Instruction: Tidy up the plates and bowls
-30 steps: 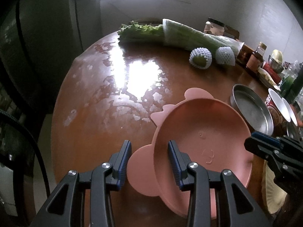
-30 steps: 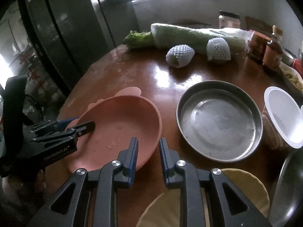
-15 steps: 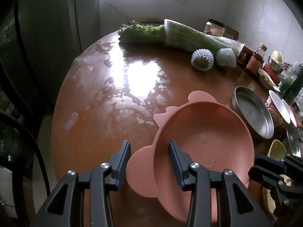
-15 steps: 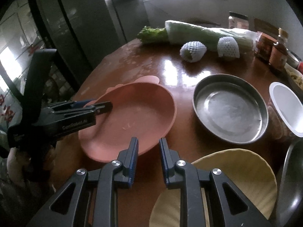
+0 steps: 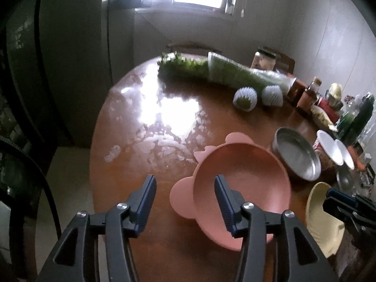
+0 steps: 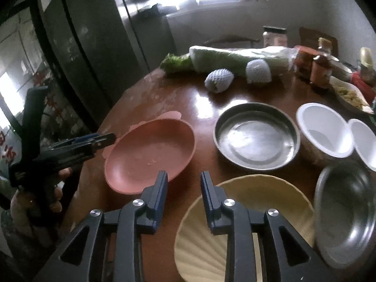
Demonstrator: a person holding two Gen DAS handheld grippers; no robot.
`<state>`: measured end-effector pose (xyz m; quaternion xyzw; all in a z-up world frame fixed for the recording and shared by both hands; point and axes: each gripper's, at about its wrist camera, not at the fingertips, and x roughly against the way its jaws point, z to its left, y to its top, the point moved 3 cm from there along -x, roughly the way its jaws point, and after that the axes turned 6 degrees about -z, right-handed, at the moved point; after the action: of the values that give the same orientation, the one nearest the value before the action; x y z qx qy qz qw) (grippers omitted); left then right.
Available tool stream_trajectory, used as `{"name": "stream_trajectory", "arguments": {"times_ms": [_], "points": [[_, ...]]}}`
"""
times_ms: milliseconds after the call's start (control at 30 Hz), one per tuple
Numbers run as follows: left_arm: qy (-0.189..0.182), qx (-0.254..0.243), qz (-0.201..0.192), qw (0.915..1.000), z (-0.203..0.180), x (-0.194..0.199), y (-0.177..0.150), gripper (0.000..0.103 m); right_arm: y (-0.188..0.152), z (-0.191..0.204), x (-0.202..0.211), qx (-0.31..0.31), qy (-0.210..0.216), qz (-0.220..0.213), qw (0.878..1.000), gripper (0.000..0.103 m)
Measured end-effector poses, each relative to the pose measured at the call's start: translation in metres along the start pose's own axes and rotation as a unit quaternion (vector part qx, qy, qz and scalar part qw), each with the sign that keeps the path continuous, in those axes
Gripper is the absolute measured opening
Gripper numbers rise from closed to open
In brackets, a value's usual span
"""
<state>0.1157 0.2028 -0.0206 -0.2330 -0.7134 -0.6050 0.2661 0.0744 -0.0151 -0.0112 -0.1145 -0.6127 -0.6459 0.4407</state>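
A pink bowl (image 5: 244,188) with ear-shaped handles sits on the brown round table (image 5: 141,169); it also shows in the right wrist view (image 6: 150,157). My left gripper (image 5: 185,195) is open just before the bowl's near ear, not touching it. My right gripper (image 6: 183,185) is open and empty, above the table between the pink bowl and a cream shell-shaped plate (image 6: 253,216). A steel pan (image 6: 256,136) lies beyond. A steel bowl (image 6: 345,211) stands at the right.
Two white cups (image 6: 324,129) stand right of the steel pan. A wrapped cabbage (image 6: 235,58), two netted fruits (image 6: 218,80) and jars (image 6: 319,70) line the table's far side. A dark fridge (image 6: 94,47) stands left of the table.
My left gripper has opened wider, let go of the pink bowl's ear and drawn back. My right gripper has pulled back and up, opening a little, bringing the cream plate into view.
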Motion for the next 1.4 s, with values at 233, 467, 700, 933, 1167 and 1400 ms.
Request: {"name": "stream_trajectory", "arguments": {"times_ms": [233, 467, 700, 933, 1167, 1400], "points": [[-0.02, 0.007, -0.03, 0.9993, -0.012, 0.038, 0.004, 0.055, 0.0, -0.01, 0.043, -0.014, -0.014, -0.037, 0.999, 0.032], [-0.045, 0.01, -0.056, 0.9973, -0.032, 0.068, 0.01, 0.061, 0.0, -0.024, 0.082, -0.026, -0.032, -0.068, 0.997, 0.034], [-0.071, -0.017, -0.055, 0.9958, -0.072, 0.077, 0.001, 0.063, -0.017, -0.048, 0.112, -0.047, -0.055, -0.082, 0.994, 0.039], [-0.1, -0.049, -0.02, 0.9936, -0.121, 0.061, -0.02, 0.063, -0.039, -0.064, 0.129, -0.059, -0.068, -0.078, 0.993, 0.04], [-0.104, -0.071, 0.012, 0.992, -0.148, 0.039, -0.04, 0.063, -0.065, -0.072, 0.125, -0.076, -0.067, -0.051, 0.994, 0.041], [-0.094, -0.102, 0.037, 0.9897, -0.167, 0.015, -0.057, 0.063, -0.089, -0.071, 0.109, -0.091, -0.056, -0.017, 0.994, 0.041]]}}
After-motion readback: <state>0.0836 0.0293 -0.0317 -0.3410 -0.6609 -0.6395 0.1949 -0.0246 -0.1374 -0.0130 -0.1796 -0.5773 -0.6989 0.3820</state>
